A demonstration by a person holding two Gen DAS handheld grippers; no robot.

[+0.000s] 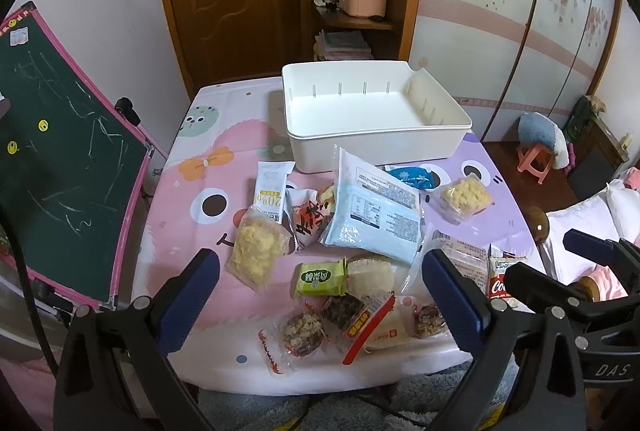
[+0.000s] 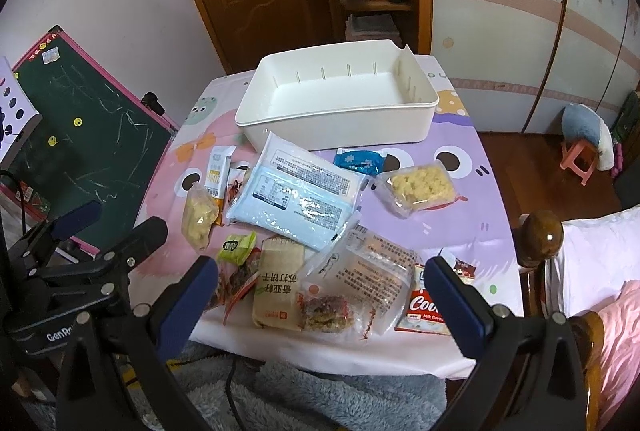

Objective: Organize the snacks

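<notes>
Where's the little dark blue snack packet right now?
The dark blue packet lies on the table just in front of the white bin, between the big light blue bag and the clear pack of yellow puffs.

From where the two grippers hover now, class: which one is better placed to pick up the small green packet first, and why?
The left gripper. In its own view the green packet lies between its open fingers, nearly centred. In the right wrist view the packet sits left of the open right gripper, beyond its left finger.
</notes>
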